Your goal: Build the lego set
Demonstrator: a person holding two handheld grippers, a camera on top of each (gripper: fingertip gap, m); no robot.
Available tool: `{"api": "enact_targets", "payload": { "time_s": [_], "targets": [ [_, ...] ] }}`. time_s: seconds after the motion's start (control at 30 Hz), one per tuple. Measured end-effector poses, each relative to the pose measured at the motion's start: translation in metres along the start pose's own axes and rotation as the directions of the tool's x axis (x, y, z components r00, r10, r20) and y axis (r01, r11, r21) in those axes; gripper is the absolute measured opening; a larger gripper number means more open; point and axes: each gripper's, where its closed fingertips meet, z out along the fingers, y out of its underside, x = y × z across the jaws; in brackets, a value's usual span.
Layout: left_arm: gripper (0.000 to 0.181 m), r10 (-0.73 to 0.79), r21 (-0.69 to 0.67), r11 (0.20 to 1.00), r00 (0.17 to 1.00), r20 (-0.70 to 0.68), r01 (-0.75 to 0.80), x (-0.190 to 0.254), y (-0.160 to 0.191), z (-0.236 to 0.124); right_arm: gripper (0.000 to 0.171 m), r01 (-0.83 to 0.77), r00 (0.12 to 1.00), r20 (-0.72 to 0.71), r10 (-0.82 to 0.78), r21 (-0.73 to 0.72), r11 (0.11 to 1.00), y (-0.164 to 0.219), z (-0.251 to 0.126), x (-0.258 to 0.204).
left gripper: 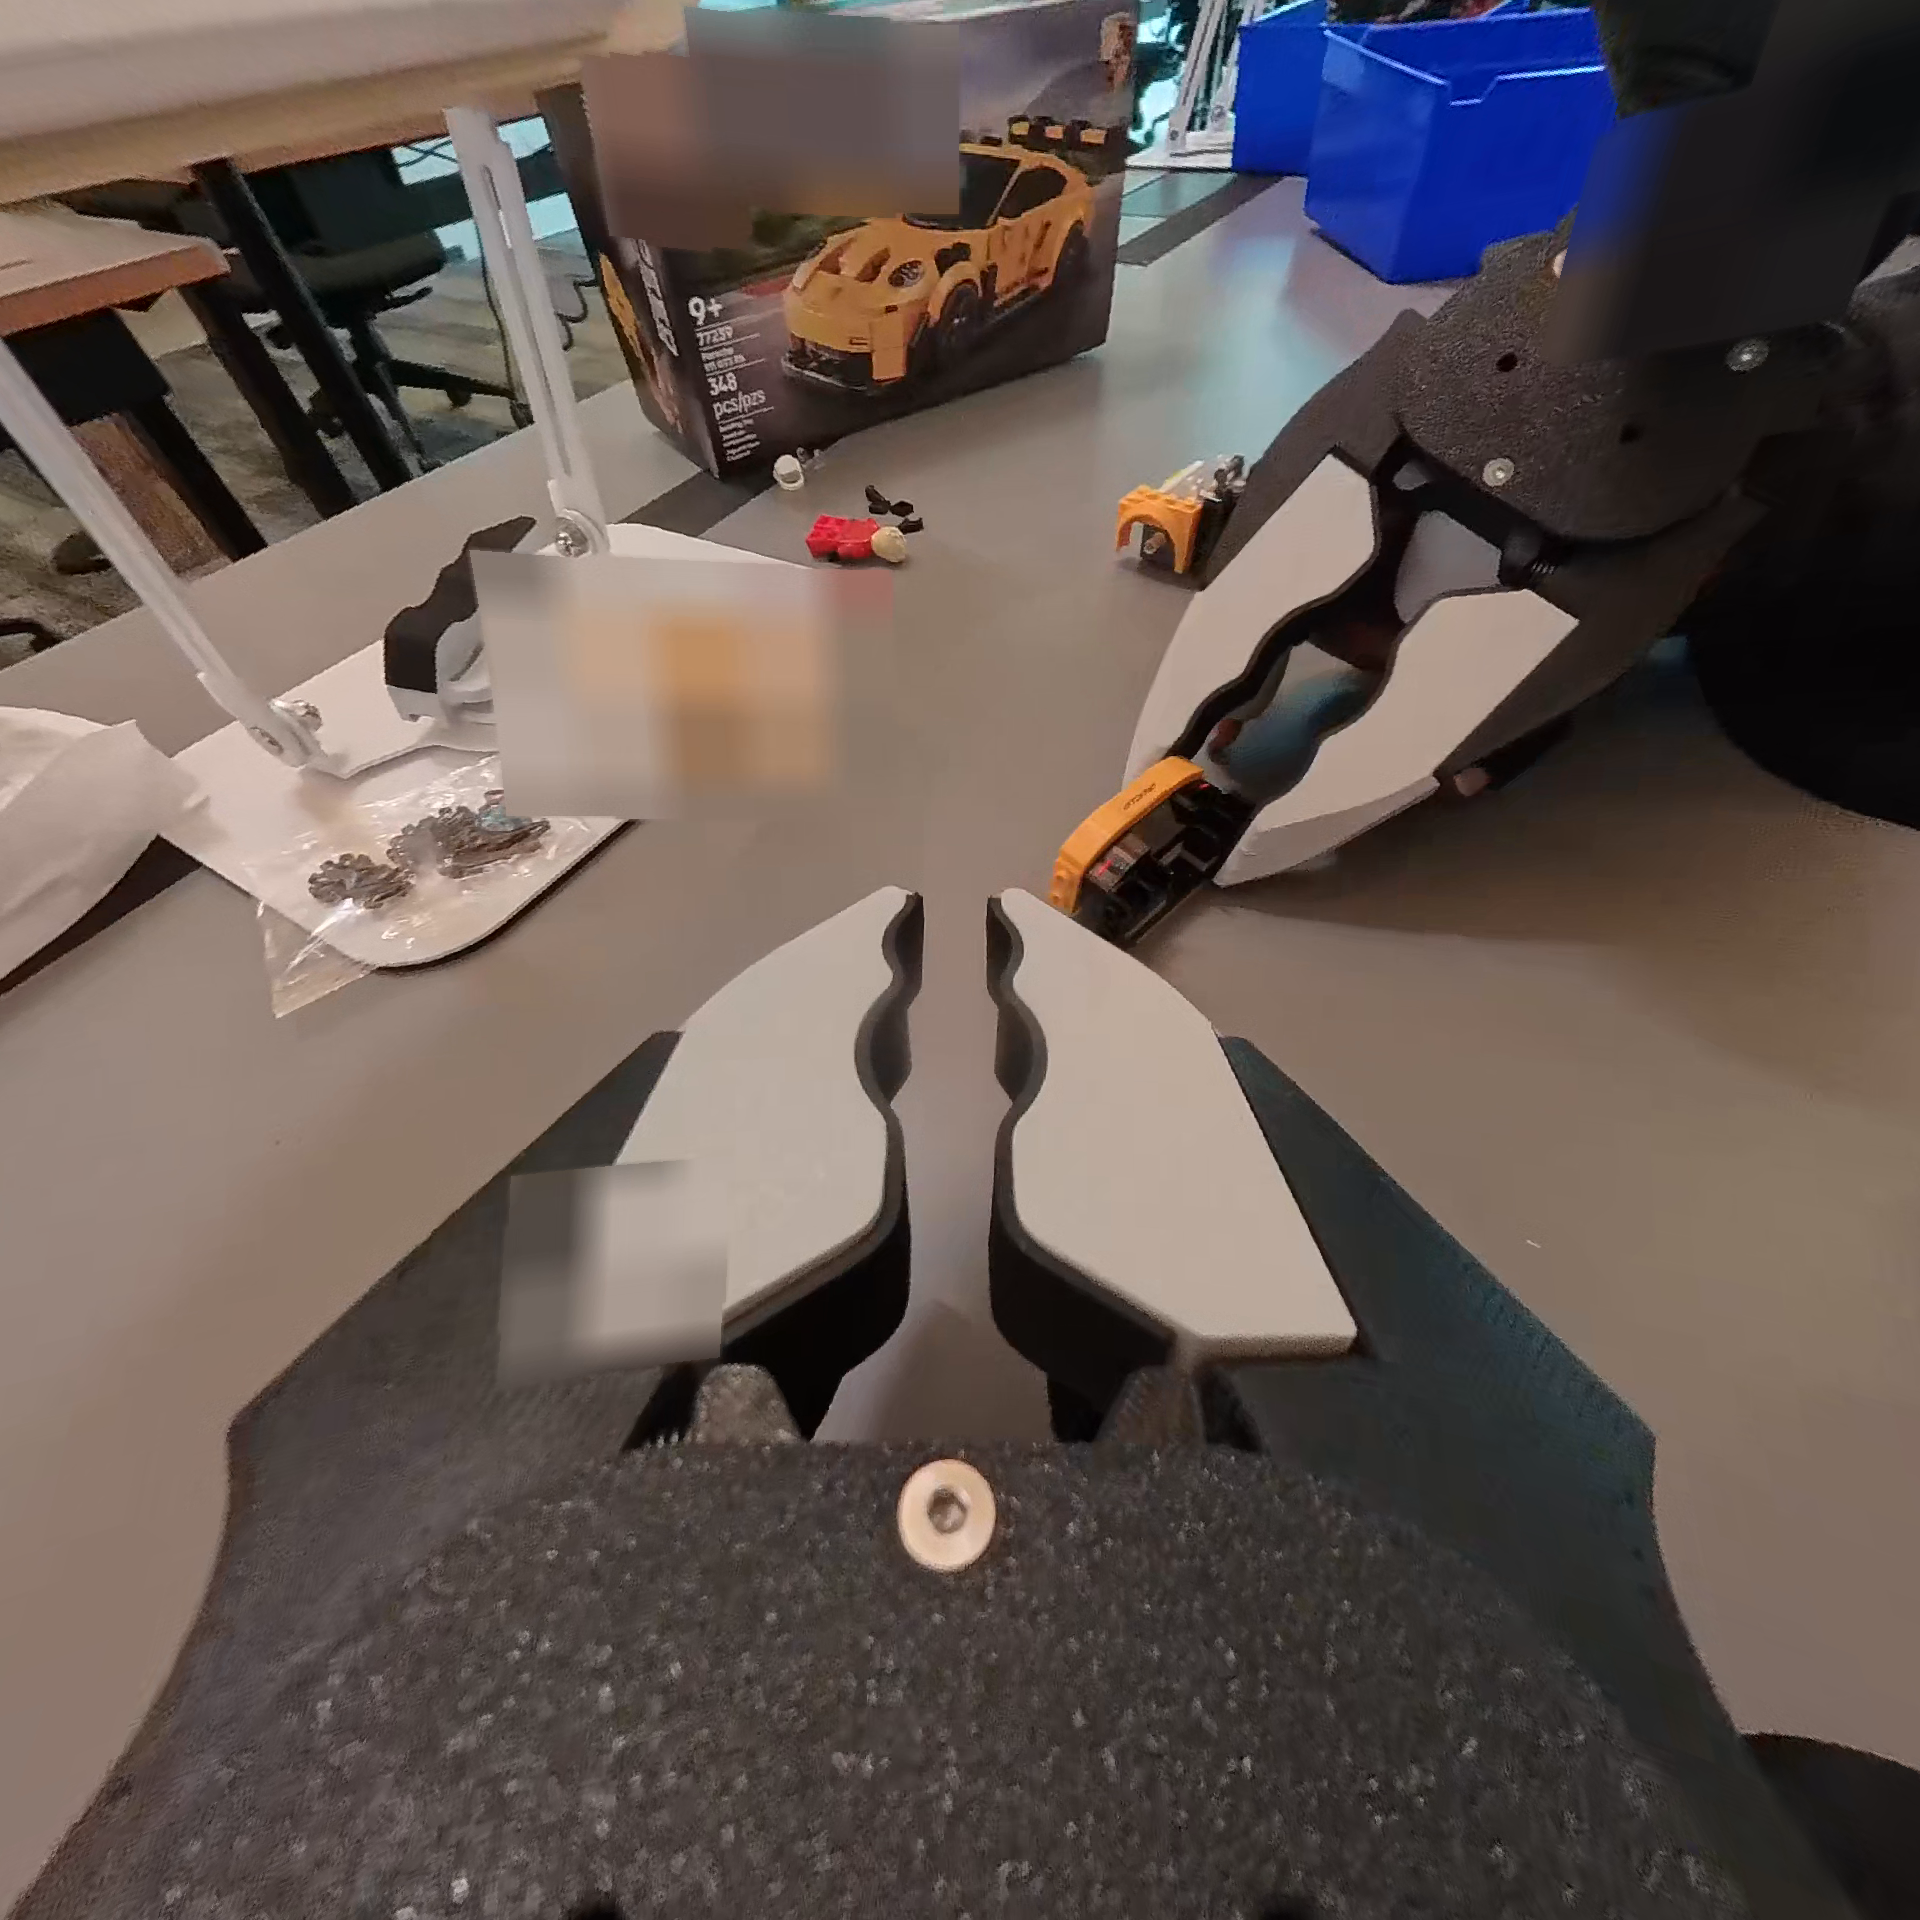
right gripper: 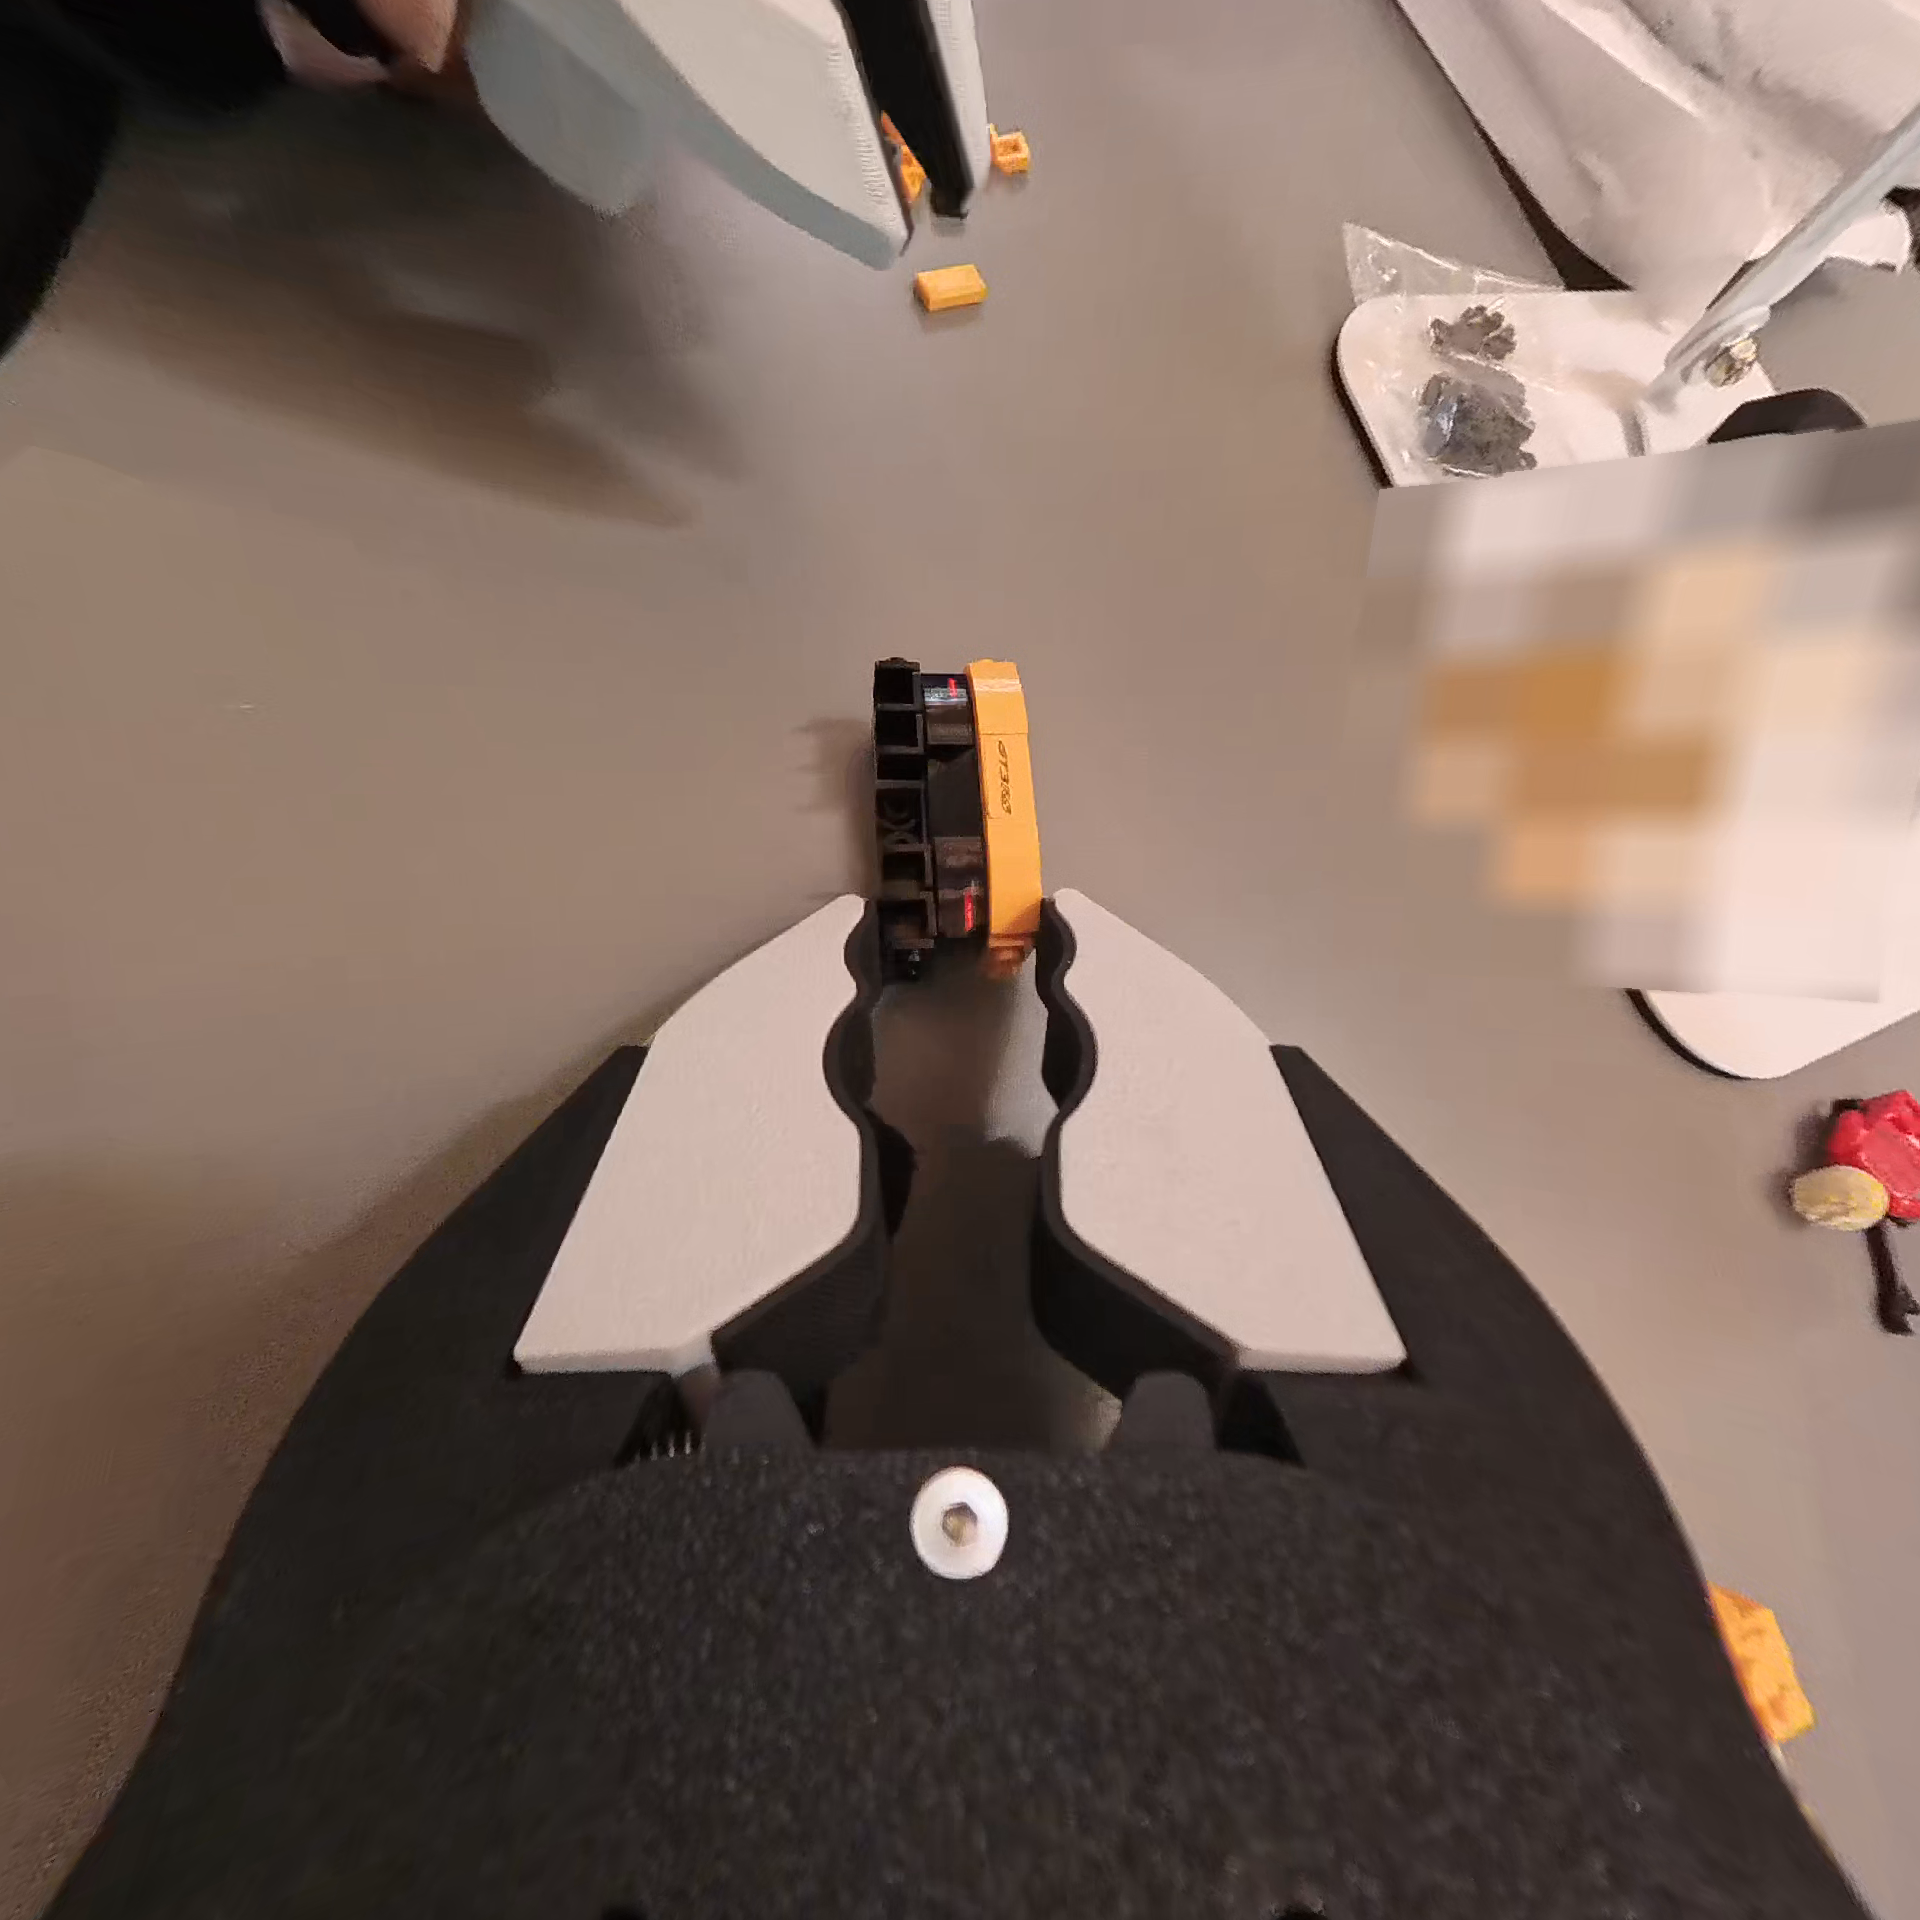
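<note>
Lego assembly [right gripper: 956,821] lengthwise along right gripper [right gripper: 954,925]

An office or lab-style workroom. A wide grey table [left gripper: 1351,1195] fills most of both views. Beyond its far left edge stand wood-topped desks [left gripper: 156,125] on black legs, with a black office chair [left gripper: 384,281] on castors tucked under one, over grey carpet [left gripper: 62,540]. At the table's far right corner sit blue plastic storage bins [left gripper: 1455,135] (the stackable kind used for parts). A white metal stand [left gripper: 520,312] with a flat white base plate [right gripper: 1382,353] rests near the left edge, carrying a clear bag of small dark parts [left gripper: 426,862].
</note>
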Motion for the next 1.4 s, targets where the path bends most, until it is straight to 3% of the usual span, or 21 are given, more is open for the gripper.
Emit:
{"api": "enact_targets", "payload": {
  "time_s": [0.27,0.53,0.93,1.4],
  "targets": [
    [0.010,0.076,-0.019,0.997,0.997,-0.014,-0.076,0.009,0.003,0.001,0.029,0.042,0.999,-0.027,-0.041,0.051,0.998,-0.005,-0.002,-0.001],
    [0.018,0.245,-0.094,0.964,0.968,-0.050,-0.249,0.027,0.015,0.012,0.029,0.083,0.996,-0.033,-0.081,0.068,0.994,-0.006,-0.004,-0.005],
    [0.013,0.063,0.018,0.998,0.998,-0.024,-0.063,0.018,0.001,-0.005,0.026,-0.048,0.999,0.007,0.048,0.165,0.985,-0.014,-0.017,-0.001],
    [0.024,0.070,-0.062,0.995,0.996,-0.059,-0.074,0.023,0.010,0.001,0.033,-0.058,0.996,0.078,0.051,0.091,0.994,-0.008,-0.011,-0.015]
  ]
}}
